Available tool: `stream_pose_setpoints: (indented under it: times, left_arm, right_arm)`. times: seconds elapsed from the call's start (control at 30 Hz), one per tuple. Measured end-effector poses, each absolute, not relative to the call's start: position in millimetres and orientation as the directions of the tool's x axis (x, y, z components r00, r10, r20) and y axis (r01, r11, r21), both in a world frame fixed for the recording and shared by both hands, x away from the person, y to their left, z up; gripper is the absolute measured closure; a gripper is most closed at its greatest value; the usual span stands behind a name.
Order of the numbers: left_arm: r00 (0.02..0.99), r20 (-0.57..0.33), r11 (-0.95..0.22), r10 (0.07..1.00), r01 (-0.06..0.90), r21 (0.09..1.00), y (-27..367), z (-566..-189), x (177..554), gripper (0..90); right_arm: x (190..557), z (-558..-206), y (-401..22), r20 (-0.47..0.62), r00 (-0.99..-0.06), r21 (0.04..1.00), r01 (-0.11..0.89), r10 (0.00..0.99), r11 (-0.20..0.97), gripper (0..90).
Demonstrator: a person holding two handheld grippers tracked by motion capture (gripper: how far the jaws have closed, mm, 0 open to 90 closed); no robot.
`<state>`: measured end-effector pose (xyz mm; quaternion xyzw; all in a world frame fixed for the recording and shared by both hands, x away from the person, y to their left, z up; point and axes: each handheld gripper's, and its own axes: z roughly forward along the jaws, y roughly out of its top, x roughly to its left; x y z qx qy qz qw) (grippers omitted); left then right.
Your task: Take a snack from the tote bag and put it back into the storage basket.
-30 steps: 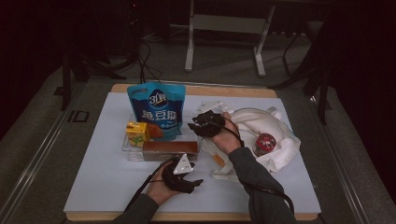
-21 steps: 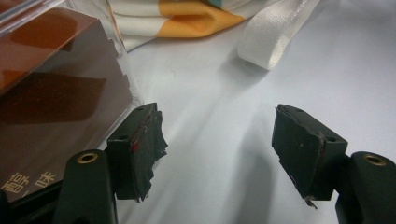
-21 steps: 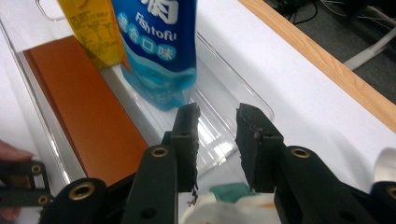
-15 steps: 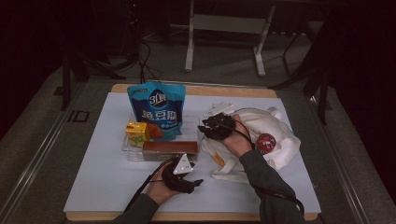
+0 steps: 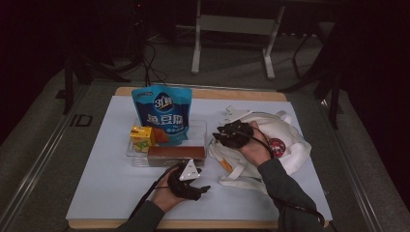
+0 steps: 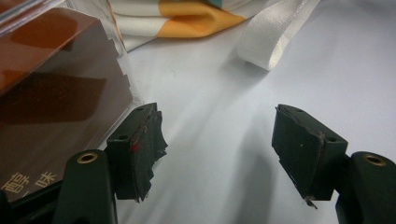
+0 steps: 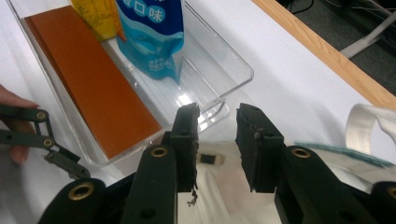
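over the white bag (image 5: 290, 140), right tongs (image 7: 217, 135) slightly apart

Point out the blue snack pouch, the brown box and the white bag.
blue snack pouch (image 5: 162, 112), high view, front panel.
brown box (image 5: 175, 155), high view, long side face.
white bag (image 5: 296, 142), high view, bare cloth right of the badge.

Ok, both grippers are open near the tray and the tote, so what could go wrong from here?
The left gripper is open with one jaw right beside the clear tray's corner; moving or closing could nudge the tray. The blue pouch stands upright in it and might tip. The right gripper hangs open over the white bag, whose loose straps lie on the table and may snag a jaw.
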<state>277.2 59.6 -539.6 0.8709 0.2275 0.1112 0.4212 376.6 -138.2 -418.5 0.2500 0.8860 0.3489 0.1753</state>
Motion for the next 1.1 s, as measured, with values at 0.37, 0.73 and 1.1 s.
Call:
stream_pose_setpoints:
  times: [0.37, 0.73, 1.1]
  left_arm:
    - [0.870, -0.003, -0.538, 0.492, 0.307, 0.785, 60, -540, 277, 32.5]
    - [0.871, 0.001, -0.541, 0.491, 0.304, 0.784, 60, -540, 277, 32.5]
    - [0.871, 0.002, -0.542, 0.491, 0.303, 0.784, 60, -540, 277, 32.5]
  right_arm:
    - [370, -419, -161, -0.146, -0.809, 0.692, 0.328, 0.570, 0.643, 68.8]
    - [371, -410, -198, -0.141, -0.774, 0.706, 0.359, 0.618, 0.611, 72.3]
    - [370, -414, -224, -0.146, -0.744, 0.694, 0.393, 0.652, 0.603, 76.8]
